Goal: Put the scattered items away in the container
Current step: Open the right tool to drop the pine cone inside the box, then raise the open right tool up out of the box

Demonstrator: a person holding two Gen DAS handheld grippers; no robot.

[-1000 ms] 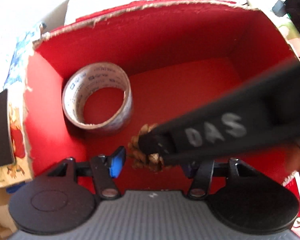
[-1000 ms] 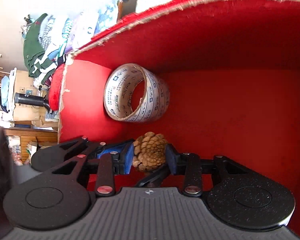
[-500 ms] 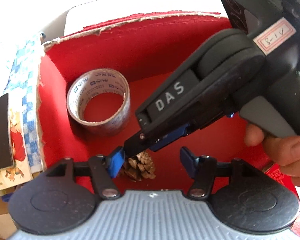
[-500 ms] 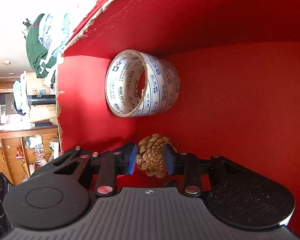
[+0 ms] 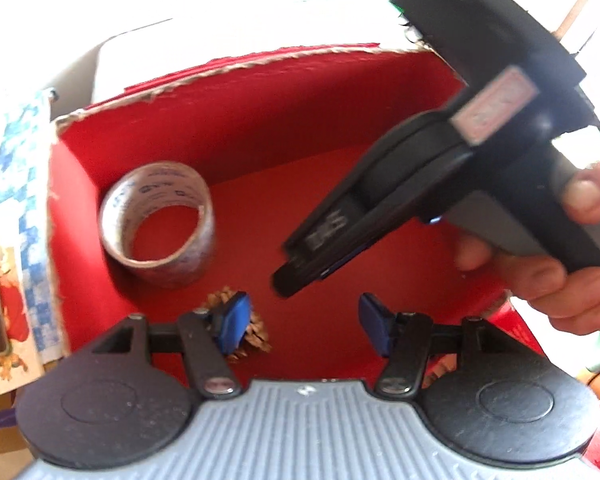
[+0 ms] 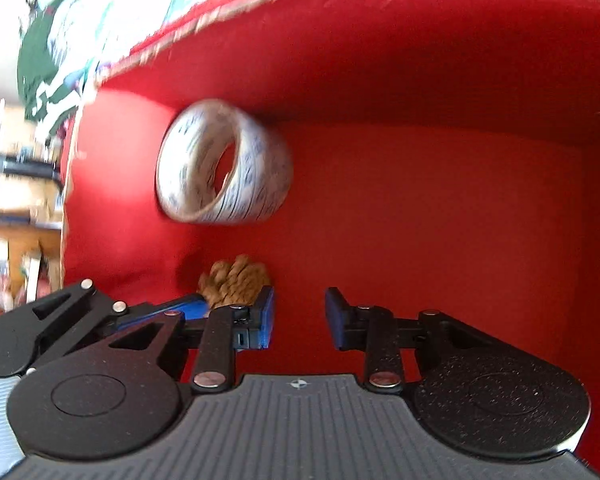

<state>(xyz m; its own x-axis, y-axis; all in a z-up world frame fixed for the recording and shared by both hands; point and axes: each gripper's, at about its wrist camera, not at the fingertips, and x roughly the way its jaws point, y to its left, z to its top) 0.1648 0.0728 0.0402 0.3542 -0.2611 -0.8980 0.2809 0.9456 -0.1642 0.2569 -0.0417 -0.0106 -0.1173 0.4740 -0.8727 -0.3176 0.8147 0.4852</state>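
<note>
Pine cone (image 6: pixel 236 280) and tape roll (image 6: pixel 224 168) are sitting in the red box (image 6: pixel 440 208), cone at the roll's six o'clock. Right gripper (image 6: pixel 299 316) is gaping empty, left gripper (image 5: pixel 302 326) is hovering wide; items still outside aren't showing.

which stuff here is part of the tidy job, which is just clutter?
Job:
red box, the container
pine cone, lying on its floor
tape roll, inside it
right gripper, open, empty
left gripper, open

Lying about:
blue checked cloth beside the box
green garment, background

Red box (image 5: pixel 300 112) floor — tape roll (image 5: pixel 158 220), pine cone (image 5: pixel 256 330)
</note>
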